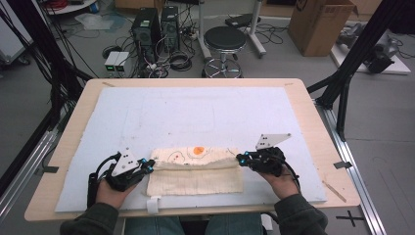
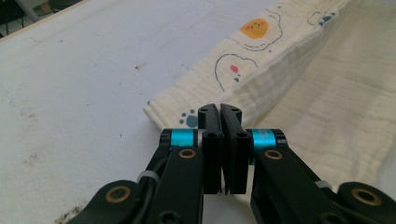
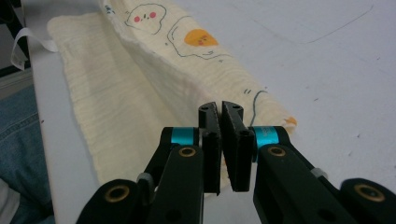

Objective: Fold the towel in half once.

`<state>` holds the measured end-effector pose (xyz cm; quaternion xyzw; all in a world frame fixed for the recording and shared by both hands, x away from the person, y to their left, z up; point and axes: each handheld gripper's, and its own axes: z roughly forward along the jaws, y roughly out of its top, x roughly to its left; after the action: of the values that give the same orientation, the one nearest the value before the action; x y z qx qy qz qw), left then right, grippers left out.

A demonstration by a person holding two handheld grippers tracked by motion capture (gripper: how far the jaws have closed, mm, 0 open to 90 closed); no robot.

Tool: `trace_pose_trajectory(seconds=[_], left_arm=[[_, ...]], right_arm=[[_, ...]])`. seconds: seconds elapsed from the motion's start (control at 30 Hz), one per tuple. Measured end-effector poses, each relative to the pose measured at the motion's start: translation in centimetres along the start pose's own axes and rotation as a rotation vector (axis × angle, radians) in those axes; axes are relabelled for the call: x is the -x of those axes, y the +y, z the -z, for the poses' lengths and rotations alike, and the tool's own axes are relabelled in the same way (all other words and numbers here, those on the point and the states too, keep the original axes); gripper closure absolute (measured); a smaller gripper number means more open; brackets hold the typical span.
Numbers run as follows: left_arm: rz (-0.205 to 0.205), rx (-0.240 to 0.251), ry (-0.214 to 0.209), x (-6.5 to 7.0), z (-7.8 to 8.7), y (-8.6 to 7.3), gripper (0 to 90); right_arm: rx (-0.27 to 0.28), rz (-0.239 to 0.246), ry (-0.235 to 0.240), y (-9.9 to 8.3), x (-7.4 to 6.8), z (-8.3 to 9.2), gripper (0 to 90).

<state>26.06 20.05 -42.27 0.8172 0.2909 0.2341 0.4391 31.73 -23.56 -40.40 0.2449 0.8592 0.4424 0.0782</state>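
A cream cloth [image 1: 195, 171] with cartoon prints (orange blob, paw mark) is seen lying on the white mat [image 1: 195, 112] near the table's front edge, its far edge folded back toward the person into a raised band. The band's left end is pinched by the left gripper [image 2: 219, 112], jaws closed on the fabric. The right end is clamped the same way by the right gripper [image 3: 220, 109]. A white tag [image 1: 153, 204] is seen at the cloth's near left corner. The mat is borne by a wooden table [image 1: 313, 112].

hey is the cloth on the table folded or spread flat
Folded, partly: the cloth has its far edge doubled toward the person, a printed strip over the plain layer.
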Motion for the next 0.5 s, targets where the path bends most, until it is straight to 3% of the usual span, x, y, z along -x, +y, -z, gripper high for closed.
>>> trace_pose_trajectory(seconds=[0.5], left_arm=[[-0.013,0.008,-0.031,1.4,1.2,-0.6,86.9]], right_arm=[[-0.022,-0.004,0.007,-1.4,-1.2,0.2,86.2]])
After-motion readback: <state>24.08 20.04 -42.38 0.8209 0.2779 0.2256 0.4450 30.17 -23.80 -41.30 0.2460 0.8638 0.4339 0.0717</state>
